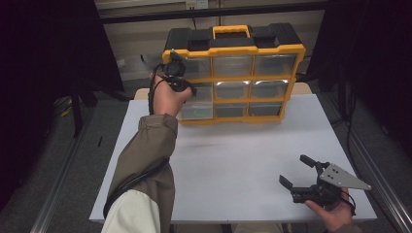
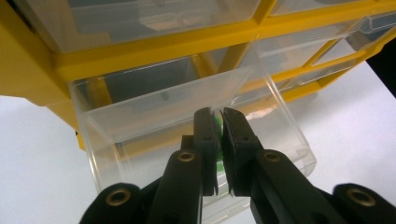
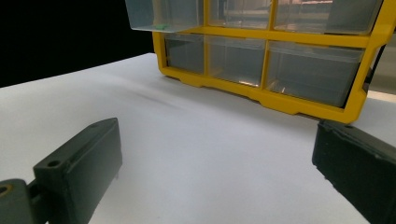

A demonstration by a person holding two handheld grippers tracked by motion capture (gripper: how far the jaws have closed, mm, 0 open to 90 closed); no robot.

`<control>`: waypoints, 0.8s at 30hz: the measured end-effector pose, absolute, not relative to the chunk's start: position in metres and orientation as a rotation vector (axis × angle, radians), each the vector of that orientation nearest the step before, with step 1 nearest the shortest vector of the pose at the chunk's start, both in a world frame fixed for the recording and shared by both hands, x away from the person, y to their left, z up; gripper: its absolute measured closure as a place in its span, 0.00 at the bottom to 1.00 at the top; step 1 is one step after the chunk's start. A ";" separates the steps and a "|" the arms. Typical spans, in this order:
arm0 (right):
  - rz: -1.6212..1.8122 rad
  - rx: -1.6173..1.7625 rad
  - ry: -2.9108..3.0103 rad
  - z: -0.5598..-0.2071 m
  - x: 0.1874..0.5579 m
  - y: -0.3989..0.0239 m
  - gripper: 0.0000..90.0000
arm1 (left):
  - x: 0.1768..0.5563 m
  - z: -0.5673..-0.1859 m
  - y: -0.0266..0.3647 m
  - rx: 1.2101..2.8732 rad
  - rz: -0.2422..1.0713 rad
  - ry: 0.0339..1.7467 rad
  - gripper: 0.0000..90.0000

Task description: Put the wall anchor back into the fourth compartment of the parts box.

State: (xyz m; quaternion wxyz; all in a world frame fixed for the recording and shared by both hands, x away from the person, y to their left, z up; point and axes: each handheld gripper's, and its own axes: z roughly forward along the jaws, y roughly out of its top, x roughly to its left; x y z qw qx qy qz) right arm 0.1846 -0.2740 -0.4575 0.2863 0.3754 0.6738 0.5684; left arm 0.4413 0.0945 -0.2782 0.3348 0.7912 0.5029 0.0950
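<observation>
Currently, I am pinching a small green piece [image 2: 216,127] in my left gripper [image 2: 217,140] over the pulled-out clear plastic drawer [image 2: 187,112] of the yellow-framed organiser case [image 1: 233,73] at the tabletop's [image 1: 233,155] far edge; my right gripper [image 1: 305,171] is resting spread near the right front corner.

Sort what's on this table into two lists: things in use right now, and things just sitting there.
In use:
- left gripper, fingers shut on a small green piece
- pulled-out clear drawer
- yellow organizer case

Sitting idle:
- right gripper, fingers open above the white table
- the other clear drawers, pushed in
</observation>
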 end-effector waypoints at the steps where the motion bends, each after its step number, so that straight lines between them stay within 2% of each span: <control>1: 1.519 1.004 1.801 -0.457 0.185 -0.274 0.02 | 0.441 -0.279 0.094 2.049 0.250 1.323 0.94; 11: 1.515 1.000 1.801 -0.457 0.185 -0.275 0.02 | 0.443 -0.282 0.094 2.056 0.255 1.318 0.94; 17: 1.516 1.004 1.803 -0.457 0.184 -0.275 0.02 | 0.441 -0.281 0.093 2.016 0.245 1.317 0.88; 24: 1.518 1.004 1.801 -0.457 0.184 -0.274 0.02 | 0.436 -0.278 0.095 2.020 0.245 1.290 0.89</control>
